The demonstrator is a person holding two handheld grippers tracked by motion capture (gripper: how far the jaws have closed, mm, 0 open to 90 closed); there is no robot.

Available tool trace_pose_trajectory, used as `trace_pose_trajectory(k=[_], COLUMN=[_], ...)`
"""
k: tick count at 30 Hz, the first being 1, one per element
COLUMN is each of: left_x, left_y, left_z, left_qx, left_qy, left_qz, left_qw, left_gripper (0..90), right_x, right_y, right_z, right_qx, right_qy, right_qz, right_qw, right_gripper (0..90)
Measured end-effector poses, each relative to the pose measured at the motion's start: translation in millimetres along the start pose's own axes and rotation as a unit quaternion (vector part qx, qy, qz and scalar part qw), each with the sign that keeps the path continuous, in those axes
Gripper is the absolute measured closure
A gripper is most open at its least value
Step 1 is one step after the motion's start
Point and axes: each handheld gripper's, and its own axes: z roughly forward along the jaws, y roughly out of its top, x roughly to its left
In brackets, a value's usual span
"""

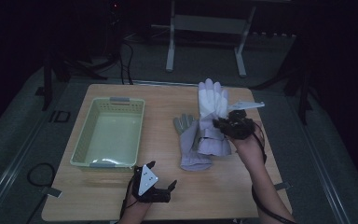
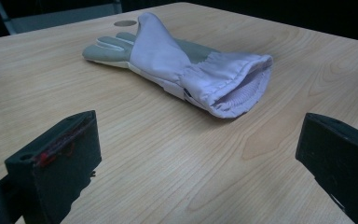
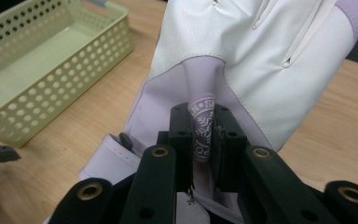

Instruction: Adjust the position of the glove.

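The left gripper [image 1: 154, 183] sits near the table's [image 1: 214, 186] front edge, its jaws wide apart with nothing between them. Just past it, on the left part of the table, is the green basket [image 1: 108, 133]. Right of the basket, a glove [image 1: 189, 142] lies flat on the wood. Beside that glove, the right gripper [image 1: 223, 122] has its jaws pinched tight on a fold of the white glove [image 1: 210, 100] and holds it up off the table, fingers pointing away.
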Motion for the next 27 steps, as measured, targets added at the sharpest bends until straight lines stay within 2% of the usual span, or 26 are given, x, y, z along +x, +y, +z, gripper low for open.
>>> trace_pose_trajectory(k=[1,5,9,10,11,14,18,19,21,22,27], left_x=[-0.1,-0.2,-0.3,-0.4,-0.4,-0.3,-0.4,-0.3,-0.2,-0.2,-0.2], left_y=[0.0,-0.1,-0.1,0.0,0.0,0.0,0.0,0.0,-0.1,0.0,-0.1], left_z=[0.0,-0.2,-0.2,-0.2,-0.2,-0.3,-0.1,-0.2,-0.1,-0.3,-0.1], left_qx=[0.0,-0.001,0.0,0.0,0.0,0.001,0.0,0.0,-0.001,0.0,0.0], left_qy=[0.0,0.0,-0.001,-0.001,-0.001,-0.002,-0.002,-0.002,-0.002,-0.003,-0.003], left_qz=[0.0,0.001,0.001,0.002,0.002,0.003,0.002,0.003,0.003,0.004,0.004], left_qw=[1.0,1.0,1.0,1.0,1.0,1.0,1.0,1.0,1.0,1.0,1.0], left_gripper=[0.0,0.0,0.0,0.0,0.0,0.0,0.0,0.0,0.0,0.0,0.0], right_x=[0.0,17.8,23.3,25.5,25.5,28.4,29.6,27.8,27.1,25.2,23.1], right_y=[0.0,0.0,-3.6,-6.6,-6.6,-13.6,-17.2,-20.1,-21.0,-24.3,-30.2], right_z=[0.0,18.6,28.6,37.2,37.2,54.1,66.9,76.1,78.9,87.1,97.7], right_qx=[0.0,0.023,0.034,0.043,0.043,0.065,0.078,0.085,0.089,0.1,0.113], right_qy=[0.0,0.011,0.016,0.013,0.013,0.015,0.011,0.009,0.008,0.005,-0.002], right_qz=[0.0,-0.011,-0.008,-0.008,-0.008,-0.002,-0.002,0.002,0.001,0.003,0.005], right_qw=[1.0,0.9996,0.9993,0.9989,0.9989,0.9978,0.9969,0.9963,0.996,0.995,0.9936], right_gripper=[80.4,80.4,80.4,80.3,80.3,80.4,80.3,80.3,80.3,80.2,79.2])
